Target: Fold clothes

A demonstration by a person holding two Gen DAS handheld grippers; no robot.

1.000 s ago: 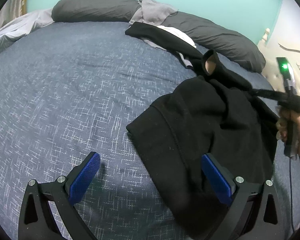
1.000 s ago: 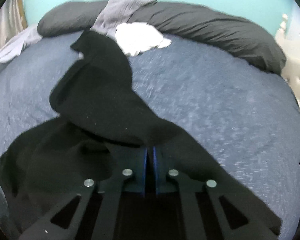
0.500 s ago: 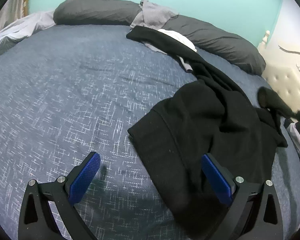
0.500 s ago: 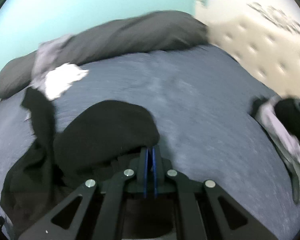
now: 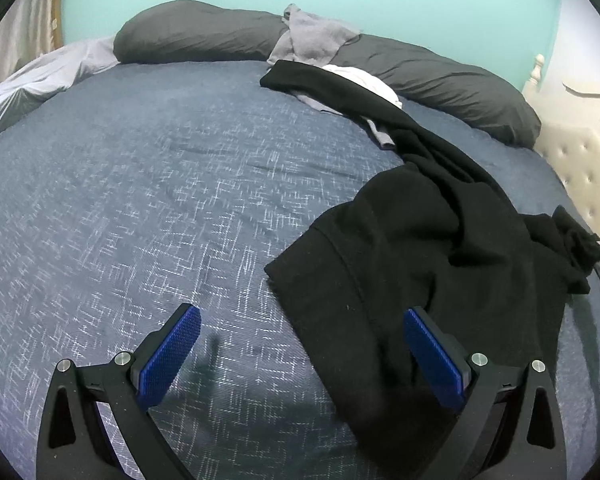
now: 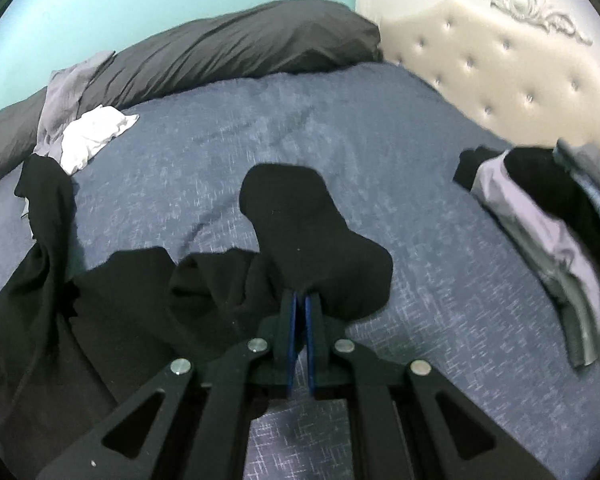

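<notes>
A black long-sleeved garment (image 5: 428, 248) lies crumpled on the blue bedspread (image 5: 160, 200), one sleeve stretched toward the pillows. My left gripper (image 5: 300, 344) hovers open over its near hem, blue pads wide apart, nothing between them. In the right wrist view my right gripper (image 6: 300, 300) is shut on the other black sleeve (image 6: 312, 236), whose cuff flops forward past the fingertips above the bedspread (image 6: 340, 128). The rest of the garment (image 6: 80, 320) trails off to the left.
Dark grey pillows (image 5: 452, 80) line the far edge, with a grey cloth (image 5: 316, 36) and a white cloth (image 6: 92, 140) by them. A stack of folded clothes (image 6: 540, 216) sits at the right by the white tufted headboard (image 6: 500, 60).
My right gripper has carried the black sleeve to the right, away from the pillows toward the headboard, pulling it out from the garment's body. The left gripper has stayed where it was.
</notes>
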